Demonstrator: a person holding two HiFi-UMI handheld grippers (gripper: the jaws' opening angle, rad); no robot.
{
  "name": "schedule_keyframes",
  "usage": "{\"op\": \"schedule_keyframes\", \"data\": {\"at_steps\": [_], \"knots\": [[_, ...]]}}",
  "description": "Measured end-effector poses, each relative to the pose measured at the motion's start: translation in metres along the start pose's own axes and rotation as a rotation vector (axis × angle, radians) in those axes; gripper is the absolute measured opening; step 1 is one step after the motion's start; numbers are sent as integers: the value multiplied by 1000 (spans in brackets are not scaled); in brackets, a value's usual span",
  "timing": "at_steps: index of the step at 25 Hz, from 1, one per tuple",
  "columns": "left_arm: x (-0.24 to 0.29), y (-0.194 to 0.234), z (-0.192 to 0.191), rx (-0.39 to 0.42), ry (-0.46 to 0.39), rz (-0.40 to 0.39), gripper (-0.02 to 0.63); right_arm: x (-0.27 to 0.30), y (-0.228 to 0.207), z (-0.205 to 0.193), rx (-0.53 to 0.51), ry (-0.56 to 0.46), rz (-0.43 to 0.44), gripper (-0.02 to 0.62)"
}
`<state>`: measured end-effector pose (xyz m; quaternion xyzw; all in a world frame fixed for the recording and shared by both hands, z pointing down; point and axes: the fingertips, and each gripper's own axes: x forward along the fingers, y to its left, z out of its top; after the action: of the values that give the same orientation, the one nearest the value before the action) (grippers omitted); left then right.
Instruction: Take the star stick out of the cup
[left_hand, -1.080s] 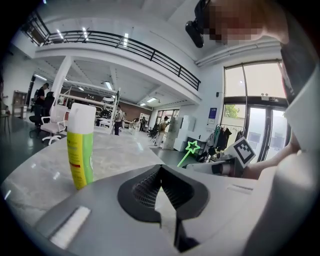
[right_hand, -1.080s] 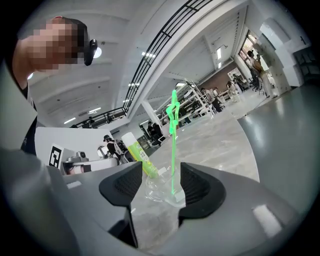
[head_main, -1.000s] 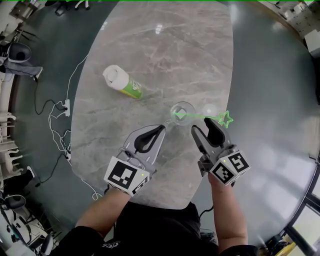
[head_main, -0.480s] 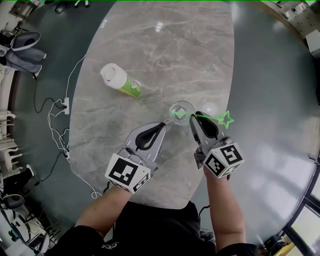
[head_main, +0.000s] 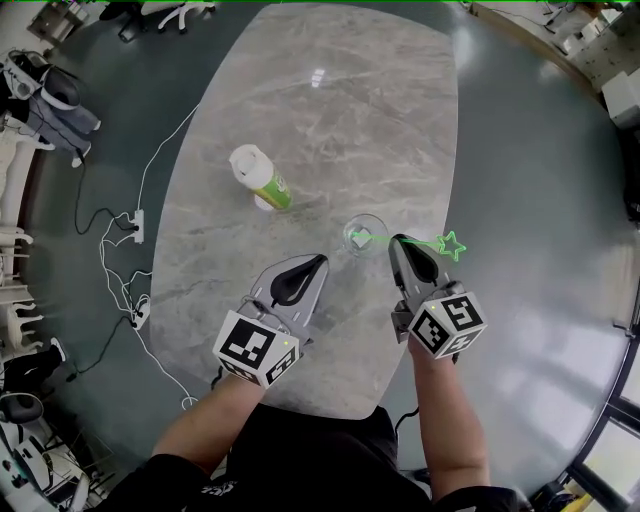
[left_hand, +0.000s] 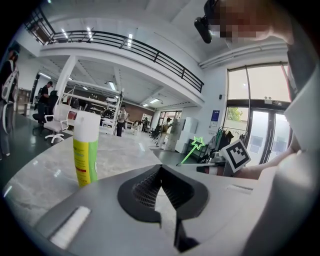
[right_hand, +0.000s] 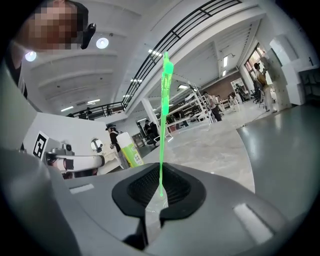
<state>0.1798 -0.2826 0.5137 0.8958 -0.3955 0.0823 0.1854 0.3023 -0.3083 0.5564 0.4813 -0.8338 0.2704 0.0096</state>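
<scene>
A clear glass cup (head_main: 367, 226) stands on the marble table (head_main: 330, 110). The green star stick (head_main: 432, 242) leans out of it to the right, its lower end inside the cup and its star (head_main: 451, 245) past the rim. My right gripper (head_main: 401, 243) has just been closing, and it is shut on the stick's shaft beside the cup. In the right gripper view the stick (right_hand: 162, 130) rises straight up from between the jaws (right_hand: 160, 194). My left gripper (head_main: 318, 263) sits left of the cup, apart from it, shut and holding nothing (left_hand: 160, 172).
A green and white bottle (head_main: 262, 180) stands upright on the table, behind and left of the cup; in the left gripper view the bottle (left_hand: 86, 147) is at the left. Cables and a power strip (head_main: 138, 218) lie on the floor to the left.
The right gripper's jaws went from wide open around the stick to shut on it. The left gripper stayed where it was.
</scene>
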Motion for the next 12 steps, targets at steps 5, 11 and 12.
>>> {"op": "schedule_keyframes", "data": {"at_steps": [5,11,12], "knots": [[-24,2,30,18,-26,6,3,-24,19,31,-26,-36,-15,29],[-54,1,51,63,-46,-20,3,-57,47,56,-35,-71,-25,29],[-59,2,52,66,-48,-23,2,-62,53,58,-34,-68,-24,29]]}}
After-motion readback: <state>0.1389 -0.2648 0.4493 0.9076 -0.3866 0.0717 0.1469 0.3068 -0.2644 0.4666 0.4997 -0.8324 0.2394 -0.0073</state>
